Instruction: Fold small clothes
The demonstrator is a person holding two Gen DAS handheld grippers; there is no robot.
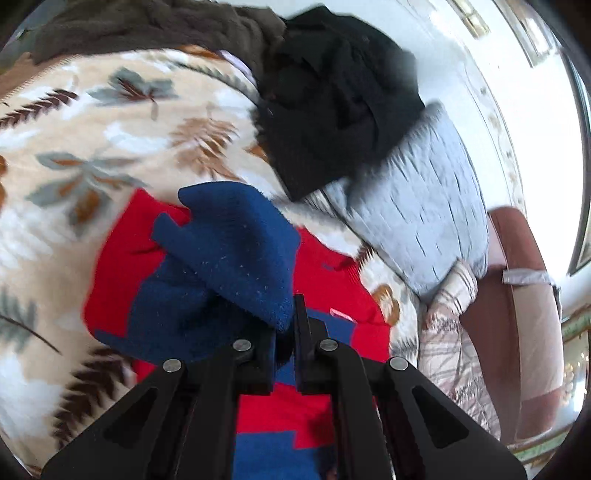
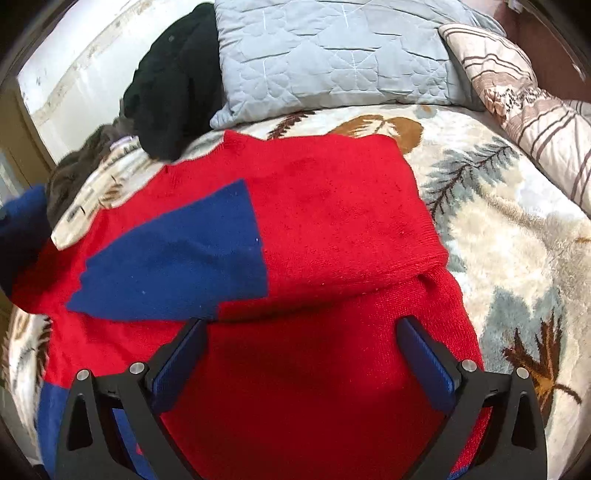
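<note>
A red and blue knit sweater (image 2: 332, 221) lies on a leaf-patterned blanket (image 2: 498, 229) on a bed. One red sleeve is folded across its body. My left gripper (image 1: 290, 325) is shut on the sweater's blue sleeve (image 1: 236, 247) and holds it lifted above the red body (image 1: 122, 266). That blue sleeve shows at the far left of the right wrist view (image 2: 22, 236). My right gripper (image 2: 301, 339) is open and empty, hovering just above the sweater's red lower part.
A black garment (image 1: 332, 99) and a brown one (image 1: 147, 26) lie piled at the blanket's far side. A grey quilted pillow (image 2: 332, 55) and a striped pillow (image 2: 524, 96) sit at the bed head. A brown headboard (image 1: 517, 280) stands at the right.
</note>
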